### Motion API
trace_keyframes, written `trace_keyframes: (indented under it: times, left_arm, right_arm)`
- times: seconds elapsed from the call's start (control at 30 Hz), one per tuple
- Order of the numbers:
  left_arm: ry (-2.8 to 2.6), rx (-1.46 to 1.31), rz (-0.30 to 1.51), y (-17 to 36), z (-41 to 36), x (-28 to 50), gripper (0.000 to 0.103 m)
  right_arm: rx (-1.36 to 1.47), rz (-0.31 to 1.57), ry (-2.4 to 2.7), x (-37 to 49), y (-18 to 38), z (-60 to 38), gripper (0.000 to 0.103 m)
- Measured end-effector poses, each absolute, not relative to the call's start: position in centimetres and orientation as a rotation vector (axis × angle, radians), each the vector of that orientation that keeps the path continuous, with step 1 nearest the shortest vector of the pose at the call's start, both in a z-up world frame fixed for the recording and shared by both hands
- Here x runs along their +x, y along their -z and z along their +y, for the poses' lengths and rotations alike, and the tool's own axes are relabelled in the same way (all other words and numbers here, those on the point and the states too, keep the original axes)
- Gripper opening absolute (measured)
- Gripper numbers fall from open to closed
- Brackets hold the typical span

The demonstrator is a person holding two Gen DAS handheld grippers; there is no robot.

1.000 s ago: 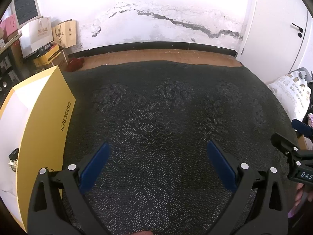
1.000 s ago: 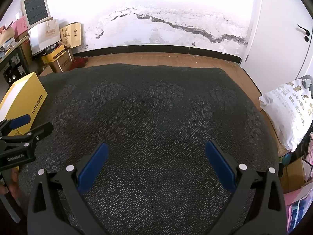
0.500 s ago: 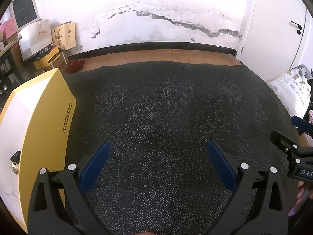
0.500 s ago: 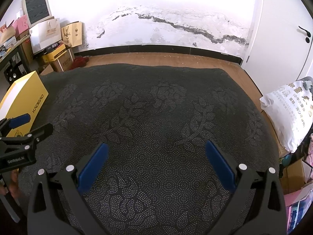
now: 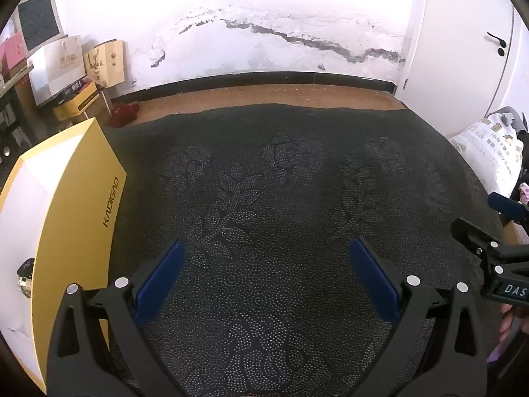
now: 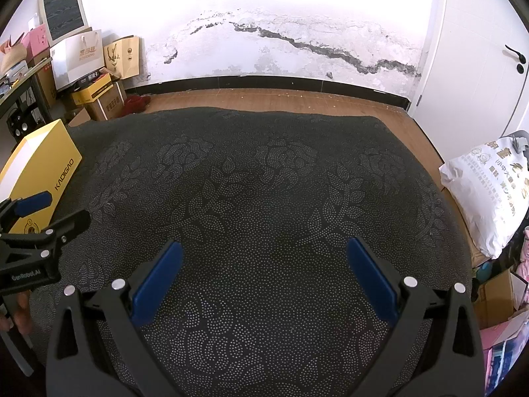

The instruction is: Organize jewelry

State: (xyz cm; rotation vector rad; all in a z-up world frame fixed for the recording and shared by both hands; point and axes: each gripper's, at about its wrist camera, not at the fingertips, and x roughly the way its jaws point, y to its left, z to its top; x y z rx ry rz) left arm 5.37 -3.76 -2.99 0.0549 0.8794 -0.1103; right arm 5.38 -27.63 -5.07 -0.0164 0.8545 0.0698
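A yellow open box [image 5: 82,205] marked KADIGAO stands at the left of the dark patterned cloth [image 5: 281,198]. A small piece of jewelry [image 5: 24,276] lies on its white inside, at the left edge of the left wrist view. My left gripper [image 5: 267,264] is open and empty, hovering over the cloth to the right of the box. My right gripper [image 6: 264,264] is open and empty over the middle of the cloth. The box also shows in the right wrist view [image 6: 43,172], with the left gripper [image 6: 39,221] in front of it.
The cloth covers a table whose far edge drops to a wooden floor [image 6: 281,102]. A white printed bag [image 6: 489,195] lies off the right edge. Cardboard boxes and paper bags [image 6: 99,76] are stacked at the far left by the wall.
Both views have shifted only slightly. The left gripper has drifted a little, so the yellow box sits a bit further right in its view. Both jaws stay open.
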Motion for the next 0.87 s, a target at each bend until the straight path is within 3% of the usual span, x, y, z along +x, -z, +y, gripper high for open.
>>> trace_keyframes:
  times: [0.87]
  left_arm:
    - [0.107, 0.043, 0.862, 2.9, -4.6, 5.0, 0.097]
  right_arm:
    - [-0.014, 0.855, -0.068, 5.6, 5.2, -27.8, 0.096]
